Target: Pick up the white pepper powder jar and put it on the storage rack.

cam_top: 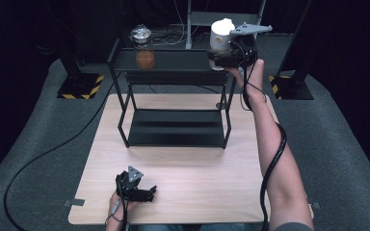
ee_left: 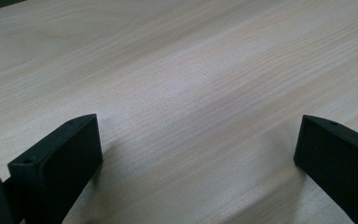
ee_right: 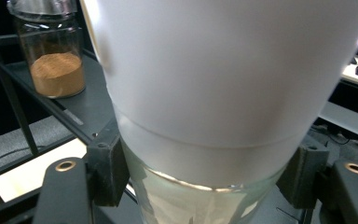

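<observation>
We hold a white-topped jar (cam_top: 221, 33) in our right gripper (cam_top: 231, 54), jaws clamped on its glass base, at the far right end of the black shelf rack's (cam_top: 173, 60) top level. A glass jar of brown powder (cam_top: 144, 48) stands on that level's left side, well apart. Our left gripper (cam_top: 136, 187) rests near us on the tabletop (cam_top: 197, 183), jaws apart and empty. The grip sits low under a tall top, so we judge the jar could tip or slip on smooth glass.
</observation>
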A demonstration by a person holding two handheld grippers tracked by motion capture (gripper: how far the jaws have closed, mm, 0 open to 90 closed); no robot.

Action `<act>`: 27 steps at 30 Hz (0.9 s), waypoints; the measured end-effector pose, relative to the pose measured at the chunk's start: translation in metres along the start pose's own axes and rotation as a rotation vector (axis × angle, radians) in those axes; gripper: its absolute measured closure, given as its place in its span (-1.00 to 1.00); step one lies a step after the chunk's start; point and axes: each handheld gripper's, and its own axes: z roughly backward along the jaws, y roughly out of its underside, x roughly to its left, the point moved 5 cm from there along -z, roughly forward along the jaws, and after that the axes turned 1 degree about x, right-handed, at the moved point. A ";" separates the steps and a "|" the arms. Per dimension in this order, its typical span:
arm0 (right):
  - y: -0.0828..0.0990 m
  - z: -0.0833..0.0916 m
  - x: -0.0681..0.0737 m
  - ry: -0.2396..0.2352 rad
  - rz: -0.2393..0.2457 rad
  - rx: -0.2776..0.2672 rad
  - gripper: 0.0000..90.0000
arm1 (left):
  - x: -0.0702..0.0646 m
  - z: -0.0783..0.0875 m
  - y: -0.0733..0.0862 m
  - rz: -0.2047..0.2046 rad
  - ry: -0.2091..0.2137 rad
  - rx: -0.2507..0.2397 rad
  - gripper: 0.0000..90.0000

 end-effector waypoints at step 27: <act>0.000 -0.034 -0.020 0.054 -0.104 0.058 -0.34 | 0.000 0.000 0.000 0.000 0.000 0.000 -0.99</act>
